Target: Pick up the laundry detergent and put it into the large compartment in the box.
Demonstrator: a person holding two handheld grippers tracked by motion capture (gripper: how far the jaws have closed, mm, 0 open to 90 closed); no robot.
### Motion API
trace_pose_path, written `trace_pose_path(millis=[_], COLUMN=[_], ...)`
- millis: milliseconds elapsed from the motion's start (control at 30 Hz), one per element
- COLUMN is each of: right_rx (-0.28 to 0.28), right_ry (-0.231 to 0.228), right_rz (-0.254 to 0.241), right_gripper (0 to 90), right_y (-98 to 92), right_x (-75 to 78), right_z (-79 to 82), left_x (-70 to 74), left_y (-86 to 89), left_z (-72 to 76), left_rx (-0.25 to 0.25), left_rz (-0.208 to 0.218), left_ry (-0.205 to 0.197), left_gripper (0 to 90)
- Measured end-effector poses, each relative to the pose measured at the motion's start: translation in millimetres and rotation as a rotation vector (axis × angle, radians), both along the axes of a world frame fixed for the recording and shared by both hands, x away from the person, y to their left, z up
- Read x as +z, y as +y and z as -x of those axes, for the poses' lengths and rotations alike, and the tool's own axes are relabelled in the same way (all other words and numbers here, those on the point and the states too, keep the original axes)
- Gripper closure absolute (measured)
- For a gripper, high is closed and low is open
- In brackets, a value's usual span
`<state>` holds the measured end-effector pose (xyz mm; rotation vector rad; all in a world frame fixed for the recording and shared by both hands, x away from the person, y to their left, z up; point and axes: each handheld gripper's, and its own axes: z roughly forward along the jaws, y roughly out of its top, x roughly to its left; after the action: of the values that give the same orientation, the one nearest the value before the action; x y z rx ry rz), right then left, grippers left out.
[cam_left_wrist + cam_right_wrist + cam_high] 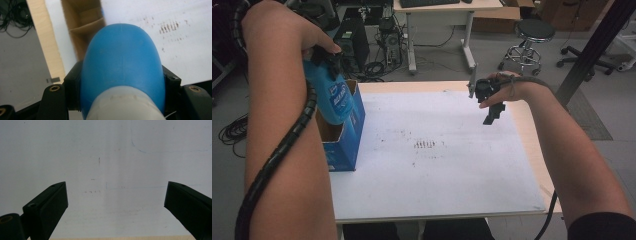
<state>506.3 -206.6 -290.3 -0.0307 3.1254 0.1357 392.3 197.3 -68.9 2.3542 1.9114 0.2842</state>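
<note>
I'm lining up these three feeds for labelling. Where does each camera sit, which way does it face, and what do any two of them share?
High view: above the person's side, looking forward and down on the table; both forearms, the left tool and right tool show.
Left gripper view: rides the left tool, looking down along the blue bottle clamped in its jaws, over the open box.
Right gripper view: rides the right tool, facing the white sheet; its jaws stand wide apart.
Shared: bottle, box and the sheet's dark marks appear in the high and left views.
</note>
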Motion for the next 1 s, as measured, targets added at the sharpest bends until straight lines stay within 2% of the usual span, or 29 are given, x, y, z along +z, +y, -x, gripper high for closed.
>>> trace_pose_path(millis=[167,533,767,1000], right_rx=[0.001,0.002,0.003,0.004], right_ry=[0.002,0.005,0.004,0.002], right_rz=[-0.001,0.006,0.007,0.007], right_gripper=[4.8,4.8,4.8,4.8], right_y=[0.6,1.2,0.7,1.0], right_x=[-1.0,-3.0,-3.3,-2.7], right_z=[-0.9,-2.3,-2.3,-1.2], left_x=[-0.5,-6.8,-13.0,-24.0], left_y=[11.8,27.0,33.3,40.0], left_z=[-0.7,-5.6,-8.3,-10.4], left_rx=[0.050,0.127,0.136,0.134], left_rz=[0.004,-0.003,0.002,-0.015], left_ry=[0.001,0.008,-0.003,-0.002], left_gripper=[37.6,37.6,37.6,37.6])
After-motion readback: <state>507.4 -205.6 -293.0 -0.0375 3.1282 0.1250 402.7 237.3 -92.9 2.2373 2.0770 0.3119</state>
